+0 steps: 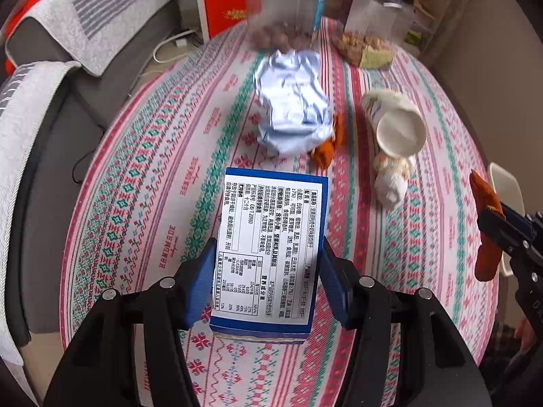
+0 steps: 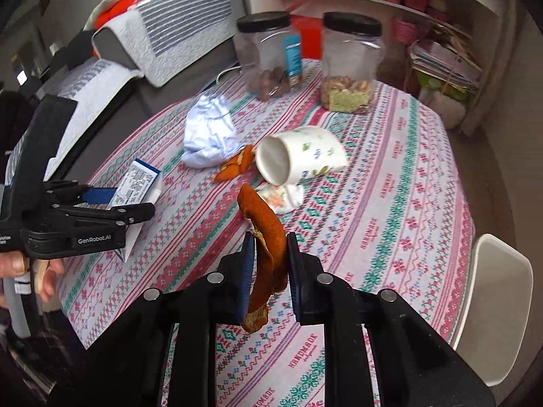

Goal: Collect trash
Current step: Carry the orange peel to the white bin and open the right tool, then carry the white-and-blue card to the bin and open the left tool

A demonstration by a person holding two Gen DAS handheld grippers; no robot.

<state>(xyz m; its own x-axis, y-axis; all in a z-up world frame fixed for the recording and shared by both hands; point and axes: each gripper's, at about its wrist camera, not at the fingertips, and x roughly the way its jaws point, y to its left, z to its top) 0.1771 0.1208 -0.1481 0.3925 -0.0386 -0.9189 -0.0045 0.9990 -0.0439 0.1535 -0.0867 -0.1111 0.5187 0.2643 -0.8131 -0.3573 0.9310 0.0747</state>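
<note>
Trash is already in both tools: the left hand-held gripper (image 1: 268,271) is clamped across the width of a blue-and-white snack box (image 1: 271,254), and the right hand-held gripper (image 2: 269,278) is nearly together, pinching a curled strip of orange peel (image 2: 264,257). Both pieces hang clear above the patterned surface (image 2: 390,203), so the step in hand looks like carrying them off to a bin, which is in neither view.

To do this well, keep both grips firm. The box is light cardboard held only near its lower end, so it should travel gently, without swinging. The peel is thin and bent, caught mid-length with both ends hanging free; a sharp tilt could let it slip, so that wrist is best kept steady.

Outward from the tools, more trash waits on the surface: 1 crumpled pale-blue wrapper (image 1: 292,105), more orange peel pieces (image 1: 327,146) just beside it, and a wadded tissue (image 2: 283,196) lying against the mouth of a tipped-over floral mug (image 2: 298,156). At the far edge, 2 black-lidded jars (image 2: 349,64) holding nuts or snacks stand upright and probably stay. The carry should pass clear of the mug to avoid rolling it.
</note>
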